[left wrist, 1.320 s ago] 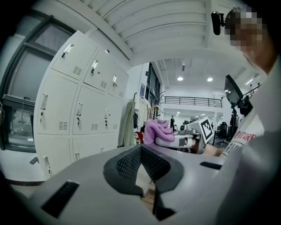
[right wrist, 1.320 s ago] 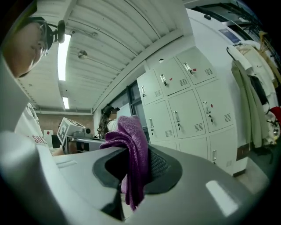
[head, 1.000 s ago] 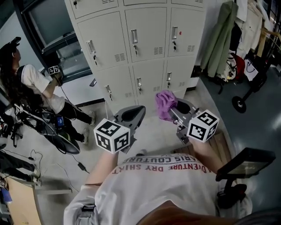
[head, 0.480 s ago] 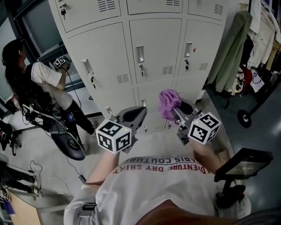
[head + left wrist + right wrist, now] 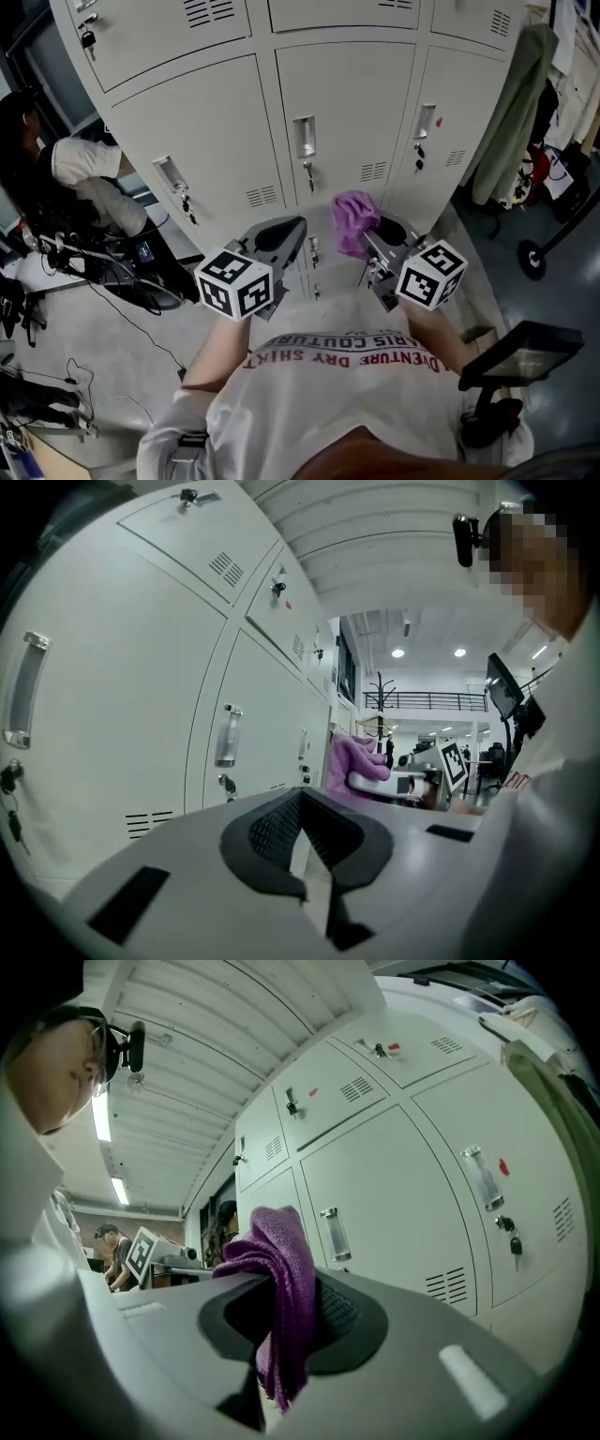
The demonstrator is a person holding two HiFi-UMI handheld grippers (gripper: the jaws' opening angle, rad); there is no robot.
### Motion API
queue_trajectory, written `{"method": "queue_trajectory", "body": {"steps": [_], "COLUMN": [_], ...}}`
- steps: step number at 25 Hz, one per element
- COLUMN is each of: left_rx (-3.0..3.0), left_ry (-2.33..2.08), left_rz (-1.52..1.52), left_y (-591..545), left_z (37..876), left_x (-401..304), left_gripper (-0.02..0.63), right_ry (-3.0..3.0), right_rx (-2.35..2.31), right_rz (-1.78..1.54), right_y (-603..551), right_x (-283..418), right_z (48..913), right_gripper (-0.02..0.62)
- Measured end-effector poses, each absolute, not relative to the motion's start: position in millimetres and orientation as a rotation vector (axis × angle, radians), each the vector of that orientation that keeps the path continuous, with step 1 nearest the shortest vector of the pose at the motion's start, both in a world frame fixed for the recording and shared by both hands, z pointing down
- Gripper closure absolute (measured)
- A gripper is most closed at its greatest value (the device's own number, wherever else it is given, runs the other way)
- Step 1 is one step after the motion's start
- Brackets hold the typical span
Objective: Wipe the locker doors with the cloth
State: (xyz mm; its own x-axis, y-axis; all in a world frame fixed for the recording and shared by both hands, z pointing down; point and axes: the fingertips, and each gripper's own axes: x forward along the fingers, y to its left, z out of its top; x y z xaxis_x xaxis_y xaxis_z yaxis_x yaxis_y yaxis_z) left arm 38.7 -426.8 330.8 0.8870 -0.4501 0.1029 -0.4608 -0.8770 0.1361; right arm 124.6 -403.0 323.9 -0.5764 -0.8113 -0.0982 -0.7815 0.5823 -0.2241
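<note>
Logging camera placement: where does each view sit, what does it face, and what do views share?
Head view: on the person's head, looking down at lockers; shirt, left gripper and right gripper show.
Left gripper view: on that gripper, along its jaws; lockers left, shirt right.
Right gripper view: on its gripper, along jaws shut on the purple cloth.
Shared: the cloth, in all three.

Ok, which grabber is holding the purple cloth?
The right gripper: its jaws are shut on the purple cloth, which bunches up above them. The left gripper has its jaws together with nothing between them.
</note>
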Motion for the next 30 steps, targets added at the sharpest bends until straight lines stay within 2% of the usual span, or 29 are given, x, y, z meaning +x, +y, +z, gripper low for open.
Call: {"method": "queue_trajectory", "body": {"steps": [9,20,30], "left_rx": [2.882,2.914,2.893], "left_ry": [-0.692,-0.723,-0.805], "left_rz": [0.136,0.149,0.117], "left_y": [-458.9,-479.3,-497.1], "left_z": [335.8,324.5,315.1], "left_x": [41.3,40.4,33.8], "left_gripper": [0.606,0.607,0.607], "right_ry": [2.673,2.587,2.575], "right_rx": [-1.254,-1.163,-1.211], "right_rz": [-0.189,0.361,0.234], "right_y": [-454.4,-493.1,-562.1], "right_x": [120.3,94.8,76.8], "right_z": [304.4,134.4,130.8], "right_gripper": [0.54,0.54,0.54]}}
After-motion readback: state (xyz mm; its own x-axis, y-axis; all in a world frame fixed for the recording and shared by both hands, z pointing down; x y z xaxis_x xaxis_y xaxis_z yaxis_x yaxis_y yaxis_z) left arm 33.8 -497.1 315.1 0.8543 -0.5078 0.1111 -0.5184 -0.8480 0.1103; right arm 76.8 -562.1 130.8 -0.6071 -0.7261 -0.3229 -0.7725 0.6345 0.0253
